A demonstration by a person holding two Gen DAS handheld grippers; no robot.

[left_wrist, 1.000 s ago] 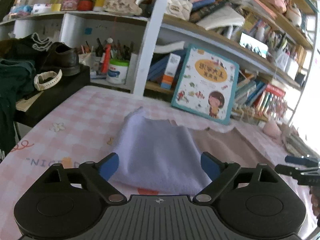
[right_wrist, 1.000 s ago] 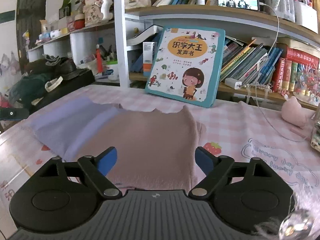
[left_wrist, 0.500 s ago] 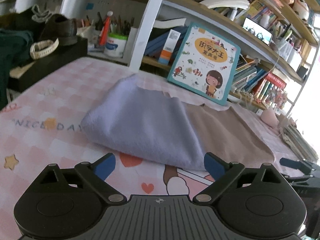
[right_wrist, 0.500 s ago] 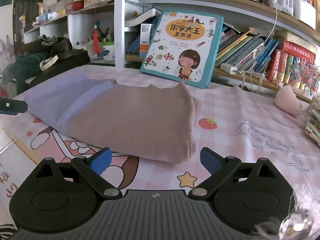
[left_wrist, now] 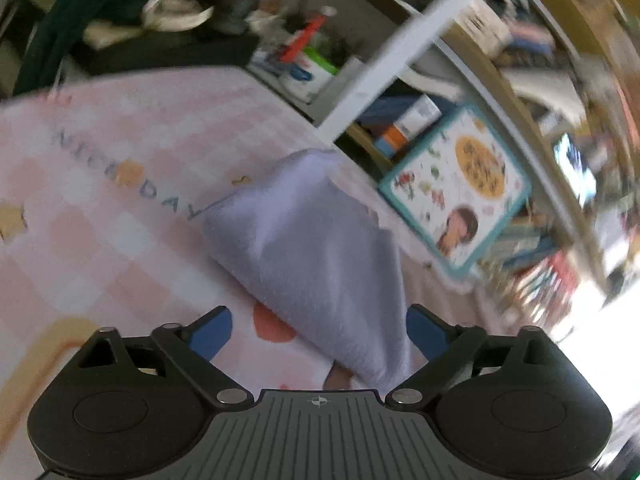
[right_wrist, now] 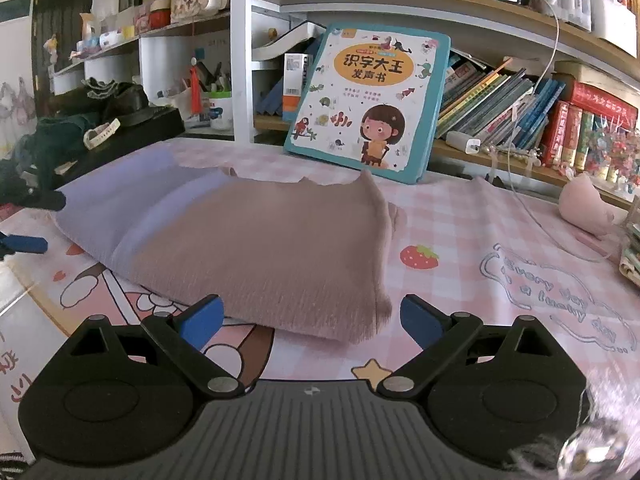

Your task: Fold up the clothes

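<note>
Garment [right_wrist: 256, 248] count: one visible, folded flat, two-tone, lilac part [left_wrist: 316, 248] on the left, dusty-pink knit part on the right, lying on the pink checked sheet [right_wrist: 460, 216] roughly centre, in front of the shelving. Pink section looks ribbed, its near hem thick and rolled; far edge shows small scalloped points; lilac section smoother, with a long crease where it meets the pink. One sheet, printed with cartoon figures, one strawberry [right_wrist: 419, 257] and one star [right_wrist: 373, 369] in the right wrist view. One picture book [right_wrist: 368, 100] leaning upright against the shelf behind the garment, apart from it. One pink plush [right_wrist: 586, 210] at far right, well apart. Two grippers. Right gripper [right_wrist: 311, 320]: fingers spread wide, near hem of the pink part between them, pads not pressing it. Left gripper [left_wrist: 318, 336]: fingers apart, jaws have just been closing in somewhat, near corner of the lilac part between them; the right pad sits at the fabric's edge, contact cannot be told through the blur. Versus a second ago: left wrist view is now tilted and motion-blurred, with the lilac fabric reaching right down between the fingers; right wrist view sits lower and a bit further back from the garment, hem now just ahead of the pads.
</note>
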